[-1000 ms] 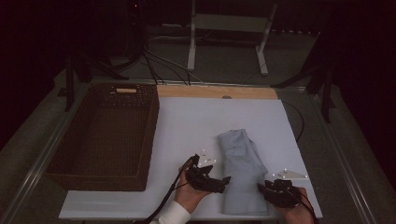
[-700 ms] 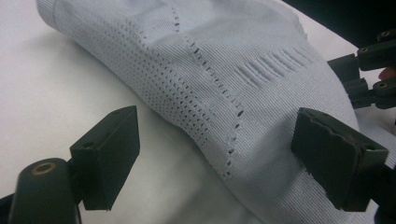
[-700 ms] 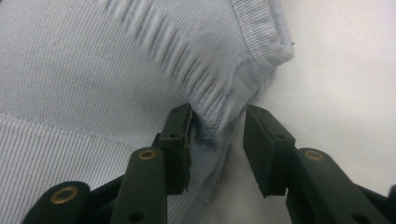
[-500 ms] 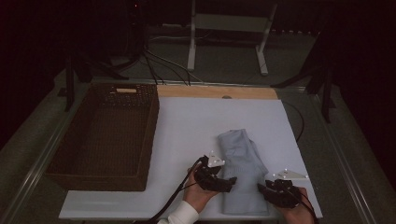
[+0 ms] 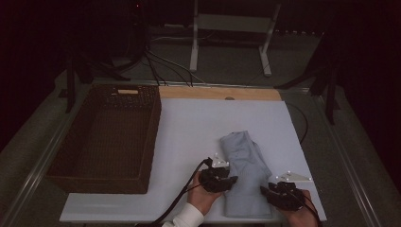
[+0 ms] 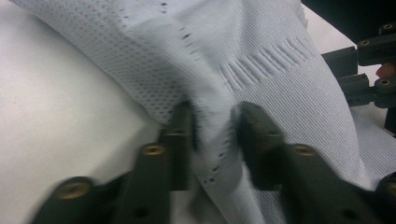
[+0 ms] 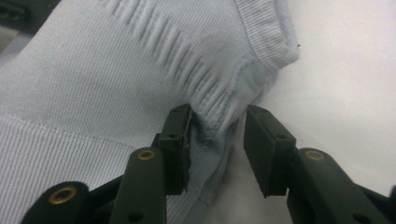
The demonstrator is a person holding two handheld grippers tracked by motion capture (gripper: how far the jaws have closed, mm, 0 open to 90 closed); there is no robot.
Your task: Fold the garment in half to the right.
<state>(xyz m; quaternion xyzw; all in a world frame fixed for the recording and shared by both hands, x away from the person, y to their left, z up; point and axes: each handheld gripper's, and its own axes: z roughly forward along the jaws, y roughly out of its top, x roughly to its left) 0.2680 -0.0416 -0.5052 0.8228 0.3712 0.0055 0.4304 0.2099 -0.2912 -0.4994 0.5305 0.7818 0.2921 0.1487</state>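
Note:
A folded light-blue knit garment (image 5: 243, 163) lies on the white table (image 5: 198, 123), near its front edge. My left gripper (image 5: 220, 178) sits at the garment's left edge. In the left gripper view its jaws (image 6: 215, 116) pinch a raised fold of the perforated fabric (image 6: 261, 70), which fills the gap between them. My right gripper (image 5: 283, 195) is at the garment's front right corner. Its jaws (image 7: 218, 116) straddle the ribbed hem (image 7: 93, 70); the cloth touches the left jaw, with bare table showing before the right one.
A dark wicker basket (image 5: 71, 161) stands at the table's left side, its inside dark. A wooden strip (image 5: 217, 92) runs along the far edge. Cables and a white stand (image 5: 229, 28) lie on the floor beyond. The right gripper (image 6: 369, 70) shows at the left gripper view's right edge.
My left gripper has moved right onto the garment's left edge and closed on a fold. The right gripper has stayed at the front right corner.

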